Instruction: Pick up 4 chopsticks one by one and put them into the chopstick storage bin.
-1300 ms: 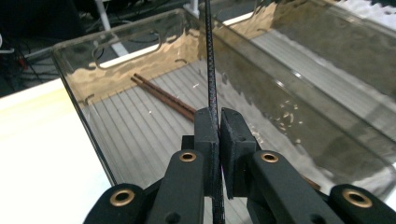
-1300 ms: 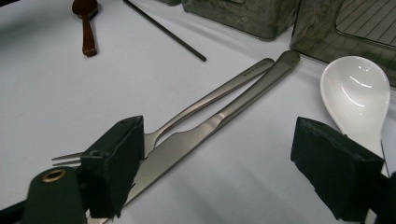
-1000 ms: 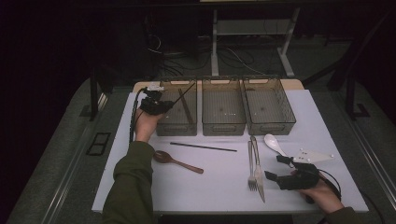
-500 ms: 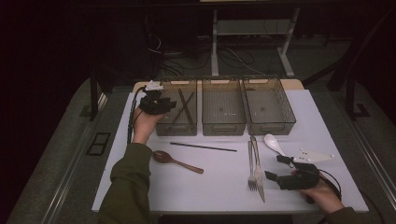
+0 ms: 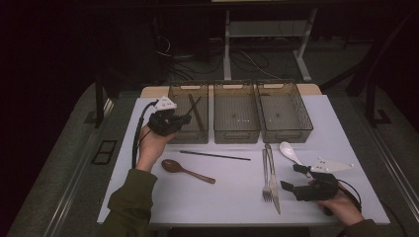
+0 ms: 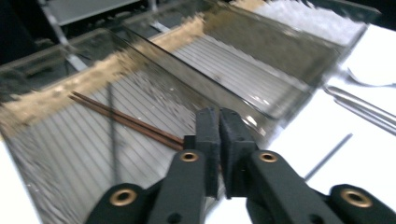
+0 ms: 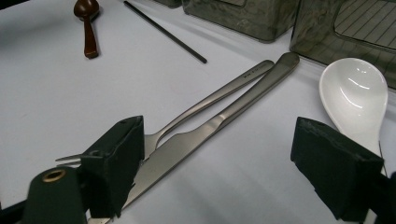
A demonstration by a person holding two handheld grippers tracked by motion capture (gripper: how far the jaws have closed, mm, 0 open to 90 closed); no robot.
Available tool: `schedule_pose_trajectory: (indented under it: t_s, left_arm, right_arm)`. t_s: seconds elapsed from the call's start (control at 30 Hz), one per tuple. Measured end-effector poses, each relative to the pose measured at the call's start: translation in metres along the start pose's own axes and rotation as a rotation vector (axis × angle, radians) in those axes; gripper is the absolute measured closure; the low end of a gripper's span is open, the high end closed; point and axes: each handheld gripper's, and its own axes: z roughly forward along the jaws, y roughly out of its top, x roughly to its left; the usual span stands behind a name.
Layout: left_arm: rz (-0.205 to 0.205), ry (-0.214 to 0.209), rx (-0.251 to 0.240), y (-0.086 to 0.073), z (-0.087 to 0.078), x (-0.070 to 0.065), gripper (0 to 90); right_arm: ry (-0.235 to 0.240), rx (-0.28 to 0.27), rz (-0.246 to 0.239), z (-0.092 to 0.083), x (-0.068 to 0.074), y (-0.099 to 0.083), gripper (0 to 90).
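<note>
Hovering shut, left tongs [image 5: 184, 119] at left bin's [image 5: 174, 94] near rim.

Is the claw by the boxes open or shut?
Shut. The left claw has its black pads together, nothing between them, over the box with chopsticks.

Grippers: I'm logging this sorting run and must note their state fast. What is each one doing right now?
Left gripper: closed, holding nothing, above the left clear plastic bin.
Right gripper: open, empty, jaws over the steel knife.
</note>
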Motion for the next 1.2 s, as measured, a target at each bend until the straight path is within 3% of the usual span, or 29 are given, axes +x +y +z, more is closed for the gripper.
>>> schedule_pose_trajectory:
  t_s: [0.2,0.33,0.67,0.87,1.2]
  left_arm:
    - [0.046,-0.071,0.069,-0.017,0.008,-0.009,84.5]
    - [0.044,-0.108,0.115,-0.025,0.018,-0.012,79.7]
    - [0.075,-0.065,0.252,-0.046,0.033,-0.012,84.0]
    - [0.049,-0.072,0.265,-0.056,0.033,-0.006,81.3]
    - [0.051,0.0,0.312,-0.066,0.038,0.002,88.2]
  right_arm:
    - [0.001,0.001,-0.003,0.0,0.0,0.0,17.1]
    - [0.001,0.0,-0.004,0.0,0.001,0.0,17.1]
    - [0.003,-0.002,-0.004,-0.001,0.001,0.0,17.1]
    - [0.004,-0.001,-0.006,-0.001,0.001,0.0,17.1]
    - [0.005,0.003,-0.01,0.0,0.001,0.0,17.1]
